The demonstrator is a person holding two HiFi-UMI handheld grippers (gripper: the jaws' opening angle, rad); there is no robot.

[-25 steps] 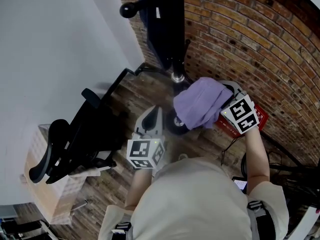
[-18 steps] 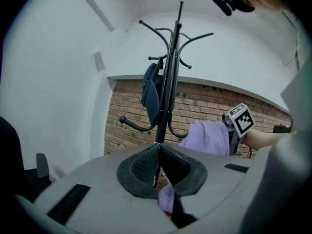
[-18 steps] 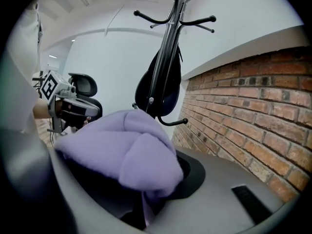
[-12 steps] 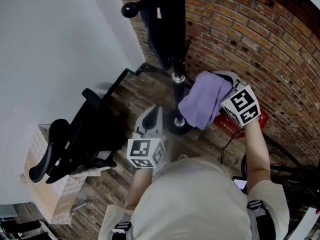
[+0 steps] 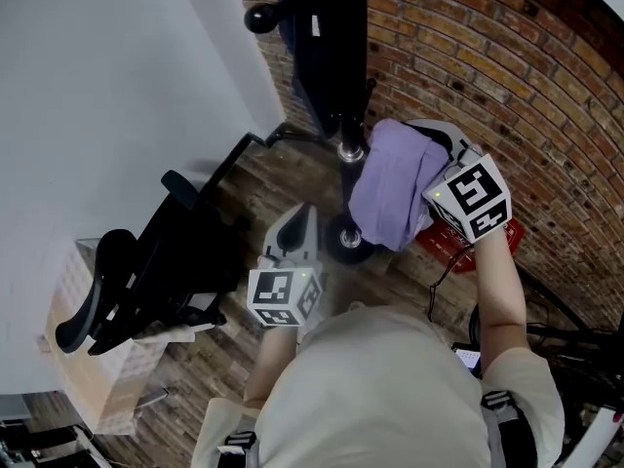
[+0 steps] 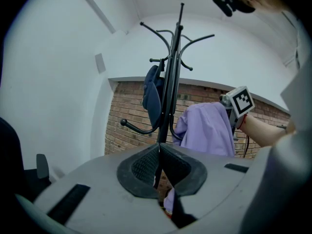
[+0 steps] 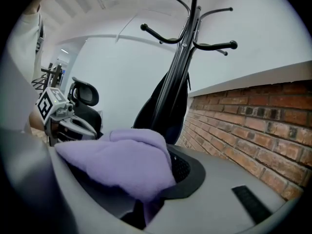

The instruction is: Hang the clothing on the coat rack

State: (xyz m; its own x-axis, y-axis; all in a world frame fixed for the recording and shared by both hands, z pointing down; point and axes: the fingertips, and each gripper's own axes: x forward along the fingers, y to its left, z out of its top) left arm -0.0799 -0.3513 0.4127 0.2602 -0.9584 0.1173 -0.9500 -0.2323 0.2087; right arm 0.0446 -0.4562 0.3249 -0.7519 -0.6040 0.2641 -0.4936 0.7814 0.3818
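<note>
A black coat rack [image 5: 343,76] stands on the wooden floor [image 5: 255,195], in the corner where a white wall [image 5: 107,86] meets a brick wall [image 5: 497,66]. A dark blue garment [image 6: 153,97] hangs on one of its hooks, close against the pole. To the left of the rack sits a black office chair [image 5: 146,271], with a pale box [image 5: 83,354] beside it. On the floor to the right lies a red object [image 5: 458,250], partly hidden, with a thin cable [image 5: 441,279] by it. The blue garment takes up one side of the pole, and the other curved hooks are bare.

There is one coat rack with several hooks, one dark blue garment, one purple garment, one chair, one box and two tongs.

The purple clothing [image 5: 390,188] is bunched over the right tongs [image 7: 158,182], whose jaws pinch a fold of it. The rest of the cloth spills over the top of the jaws and hangs down. In the head view it is just right of the rack's pole, above the round base [image 5: 348,237], and I cannot tell whether it touches the pole. The left tongs [image 6: 159,162] are pressed together with nothing between them. They are lower and nearer the person, aimed at the pole, well apart from the purple clothing.
</note>
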